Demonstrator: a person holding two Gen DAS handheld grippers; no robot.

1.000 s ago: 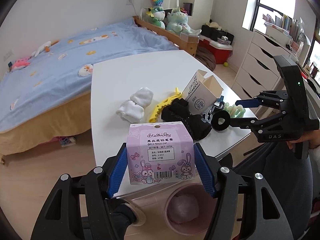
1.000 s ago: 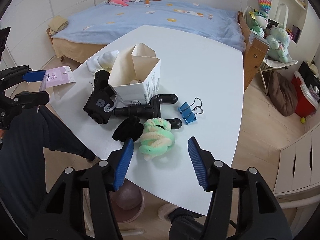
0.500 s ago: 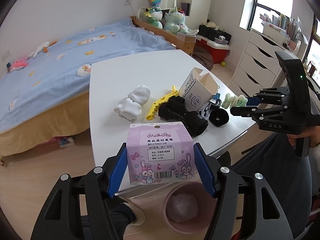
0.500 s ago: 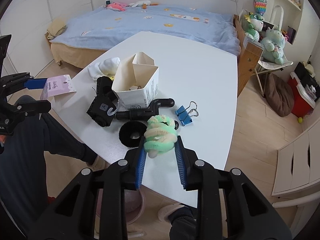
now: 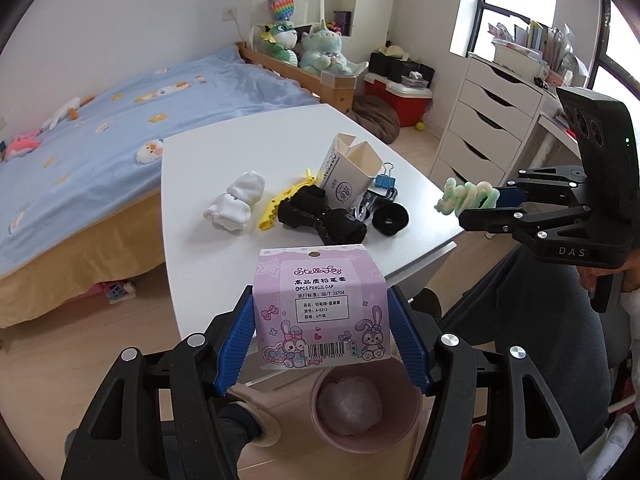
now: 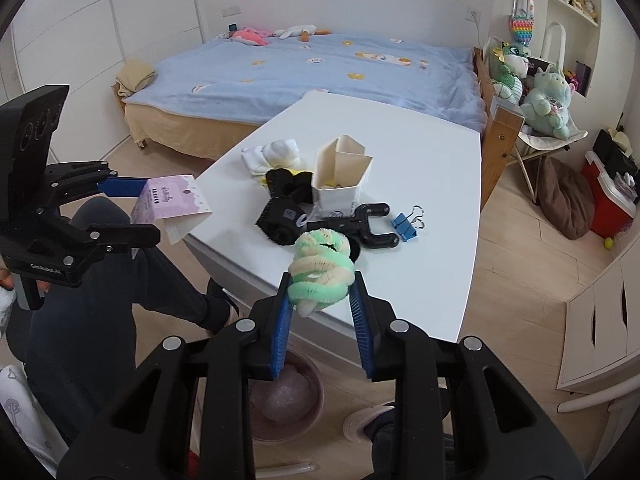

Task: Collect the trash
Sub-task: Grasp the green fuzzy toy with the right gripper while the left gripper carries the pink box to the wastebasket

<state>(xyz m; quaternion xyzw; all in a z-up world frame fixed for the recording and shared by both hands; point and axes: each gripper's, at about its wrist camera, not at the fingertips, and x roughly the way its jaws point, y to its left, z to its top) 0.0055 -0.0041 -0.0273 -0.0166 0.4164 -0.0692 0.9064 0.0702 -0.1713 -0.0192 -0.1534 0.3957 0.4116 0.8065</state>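
Scrunchie [image 6: 320, 270] now pinched in right tongs [image 6: 322, 312] and lifted off table [image 6: 420, 184]. Left tongs [image 5: 322, 332] still clamp box [image 5: 320, 308] above bin [image 5: 366, 404]. Both items ready for release.

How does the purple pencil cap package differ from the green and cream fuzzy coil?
The purple package is flat printed card with text and cartoon rabbits; the fuzzy coil is a soft twisted bundle without print. The package sits in the left claw, the coil in the right claw. Both are held clear of the white table.
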